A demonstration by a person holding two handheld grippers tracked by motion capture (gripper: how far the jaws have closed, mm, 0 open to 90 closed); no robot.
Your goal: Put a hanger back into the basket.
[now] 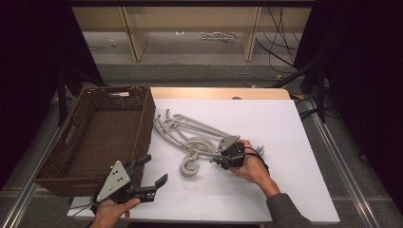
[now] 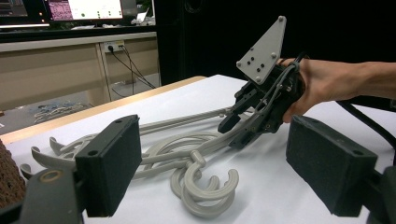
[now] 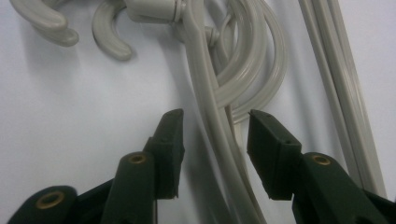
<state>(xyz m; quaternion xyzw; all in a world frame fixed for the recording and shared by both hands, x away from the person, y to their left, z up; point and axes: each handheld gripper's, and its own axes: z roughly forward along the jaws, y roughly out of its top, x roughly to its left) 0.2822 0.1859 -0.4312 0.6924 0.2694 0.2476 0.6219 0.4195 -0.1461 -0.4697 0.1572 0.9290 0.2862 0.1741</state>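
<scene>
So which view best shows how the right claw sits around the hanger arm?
The right gripper view: the hanger arm runs between the right claw, pads not yet touching. The high view shows that claw small, over the hangers; the left gripper view shows it side-on, contact unclear.

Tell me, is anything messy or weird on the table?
Yes. The grey hangers lie in a tangled heap on the white table, hooks crossing each other, beside the brown basket. Nothing looks broken.

Hangers [image 1: 195, 137] right of basket [image 1: 102, 135]
</scene>
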